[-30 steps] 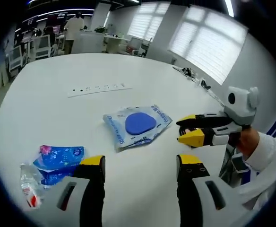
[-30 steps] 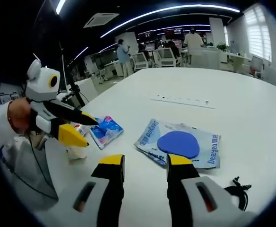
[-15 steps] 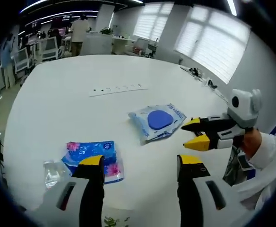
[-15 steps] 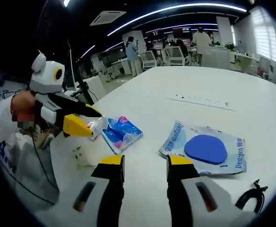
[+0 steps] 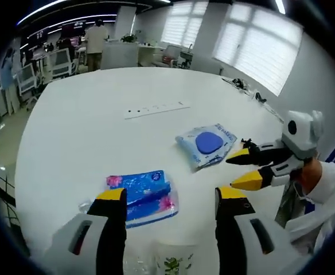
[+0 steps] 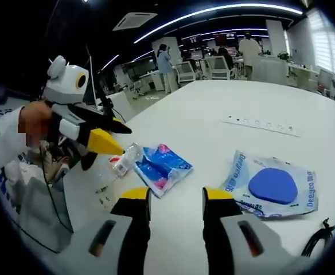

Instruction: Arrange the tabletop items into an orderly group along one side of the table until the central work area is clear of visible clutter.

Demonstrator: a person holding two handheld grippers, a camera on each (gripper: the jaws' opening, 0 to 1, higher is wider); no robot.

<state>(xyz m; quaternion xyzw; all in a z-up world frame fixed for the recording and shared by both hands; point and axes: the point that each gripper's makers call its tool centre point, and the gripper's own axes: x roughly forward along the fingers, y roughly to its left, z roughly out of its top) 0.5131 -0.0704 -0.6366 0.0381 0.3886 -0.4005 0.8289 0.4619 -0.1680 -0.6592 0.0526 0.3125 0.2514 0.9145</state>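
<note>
Below the left gripper (image 5: 170,200), blue packet (image 5: 143,193) now nearer.

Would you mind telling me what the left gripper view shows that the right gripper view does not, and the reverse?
The left gripper view alone shows a paper cup with a leaf print at its bottom edge and the right tongs open over the table. The right gripper view alone shows a small clear bottle and the left tongs. Both show the blue tissue pack, the packet with a blue pad and the white table.

blue floral packet (image 5: 144,193), blue-disc pouch (image 5: 209,143), lying flat
</note>
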